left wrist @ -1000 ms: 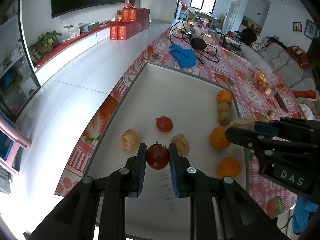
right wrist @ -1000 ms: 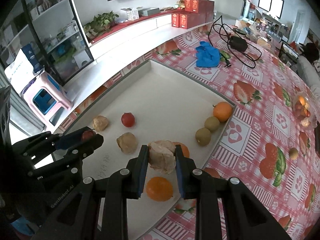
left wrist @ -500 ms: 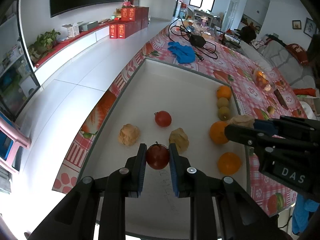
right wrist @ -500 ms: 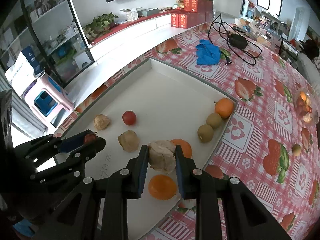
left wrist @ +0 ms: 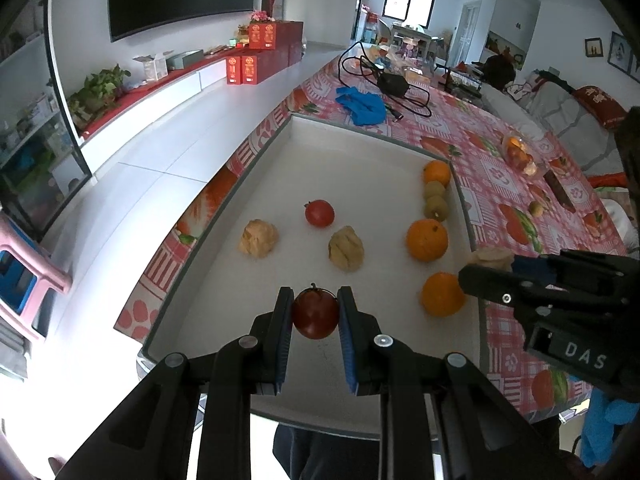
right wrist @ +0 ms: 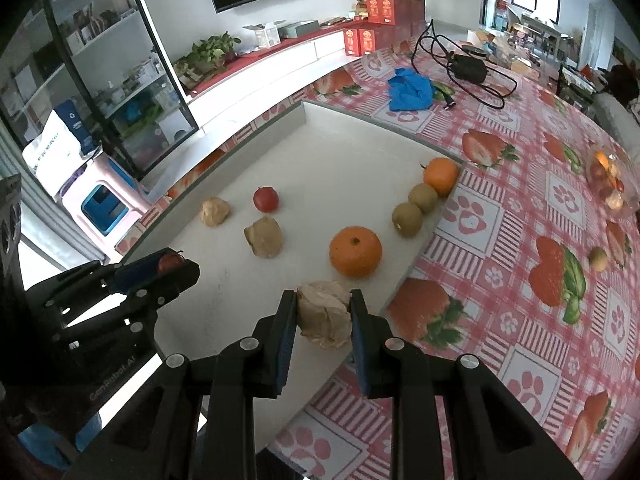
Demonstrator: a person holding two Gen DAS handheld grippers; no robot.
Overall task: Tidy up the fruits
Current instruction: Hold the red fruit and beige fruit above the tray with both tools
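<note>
Currently left tool (left wrist: 315, 312) pinches a red tomato (left wrist: 315, 316) above the white tray (left wrist: 360, 160). Right tool (right wrist: 323, 314) pinches a tan husked fruit (right wrist: 324, 316) over the tray's right edge, near an orange (right wrist: 355, 252).

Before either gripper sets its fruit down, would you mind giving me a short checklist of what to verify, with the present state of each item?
1. Left gripper grips the red fruit squarely between both pads: ok.
2. Right gripper grips the tan husked fruit between both pads: ok.
3. Bare space on the white tray beside the other red fruit: ok.
4. Bare space by the two tan husked fruits on the tray: ok.
5. The grippers are apart from each other: ok.
6. Height of each held fruit above the tray: cannot tell.
</note>
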